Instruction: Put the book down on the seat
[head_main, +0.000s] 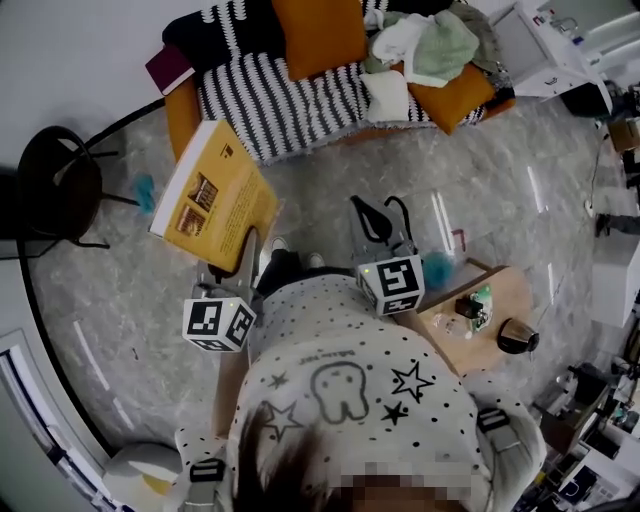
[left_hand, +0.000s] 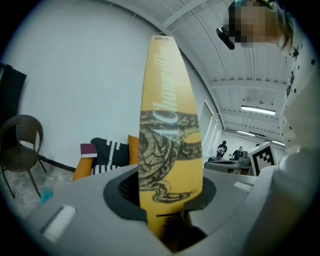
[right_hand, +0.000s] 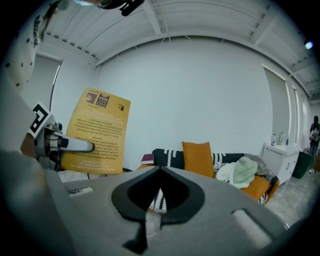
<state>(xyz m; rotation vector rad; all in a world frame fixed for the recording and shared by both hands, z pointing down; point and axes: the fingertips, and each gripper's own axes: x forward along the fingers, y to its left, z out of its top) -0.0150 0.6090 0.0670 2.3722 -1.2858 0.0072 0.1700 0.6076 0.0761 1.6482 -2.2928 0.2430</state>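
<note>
A yellow book (head_main: 215, 195) with a snake drawing on its cover (left_hand: 170, 150) stands upright in the air, its lower edge between the jaws of my left gripper (head_main: 245, 262), which is shut on it. In the right gripper view the book's back cover (right_hand: 97, 132) shows at the left, above the floor and short of the sofa. The seat is an orange sofa under a black-and-white striped blanket (head_main: 280, 100), straight ahead (right_hand: 170, 160). My right gripper (head_main: 380, 215) hangs beside the book, slightly open with nothing between its jaws (right_hand: 150, 220).
On the sofa lie an orange cushion (head_main: 320, 35), a heap of clothes (head_main: 430, 45) and, at its left end, a maroon book (head_main: 170, 68). A black chair (head_main: 60, 185) stands at the left. A low wooden table (head_main: 445, 318) with small things is at my right.
</note>
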